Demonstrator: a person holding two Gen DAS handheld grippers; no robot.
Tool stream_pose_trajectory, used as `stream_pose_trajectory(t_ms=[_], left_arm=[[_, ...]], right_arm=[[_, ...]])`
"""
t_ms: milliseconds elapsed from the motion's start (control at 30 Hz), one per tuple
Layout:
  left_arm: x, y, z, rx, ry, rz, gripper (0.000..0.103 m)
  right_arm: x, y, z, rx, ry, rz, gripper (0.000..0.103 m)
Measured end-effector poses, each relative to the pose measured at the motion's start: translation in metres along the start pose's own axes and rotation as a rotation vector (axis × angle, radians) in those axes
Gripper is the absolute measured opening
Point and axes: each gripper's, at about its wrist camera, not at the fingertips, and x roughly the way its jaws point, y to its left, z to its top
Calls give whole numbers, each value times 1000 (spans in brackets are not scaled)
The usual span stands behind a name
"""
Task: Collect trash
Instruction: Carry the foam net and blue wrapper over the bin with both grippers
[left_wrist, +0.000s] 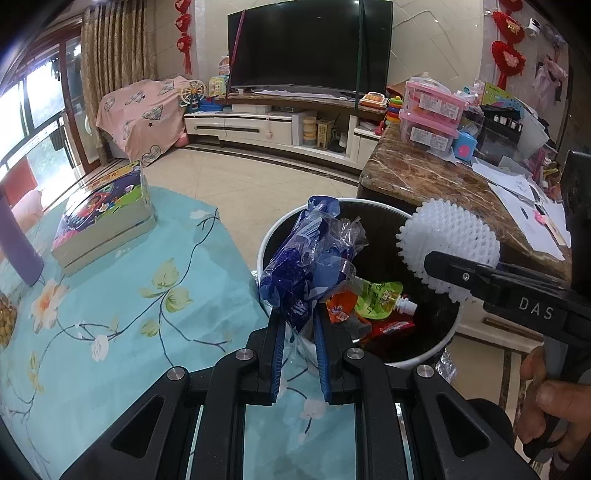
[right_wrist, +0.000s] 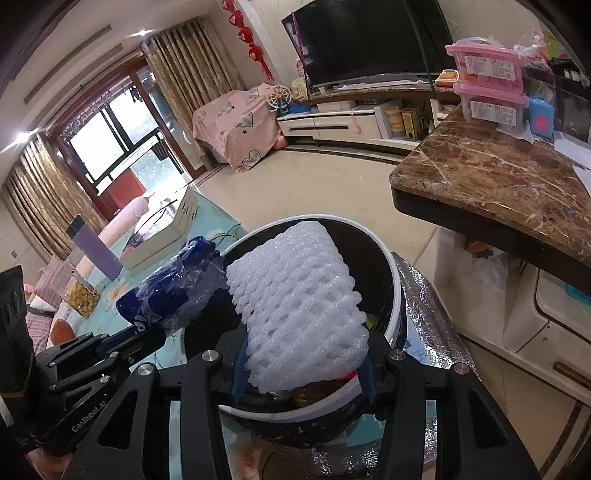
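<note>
The letters "DAS" are seen in pale print on the black body of the right gripper — just right of the white bin. "GenRobot.AI" is read along a black arm of the left gripper, left of that bin. Print is carried by the green pouch inside the bin and by the blue wrapper at its rim — neither can be made out.
</note>
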Motion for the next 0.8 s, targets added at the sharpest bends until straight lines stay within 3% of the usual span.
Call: stream_pose_trajectory(t_ms=[800], left_arm=[[21, -5, 12, 11, 33, 5, 15]], right_arm=[[14, 1, 11, -9, 27, -7, 50]])
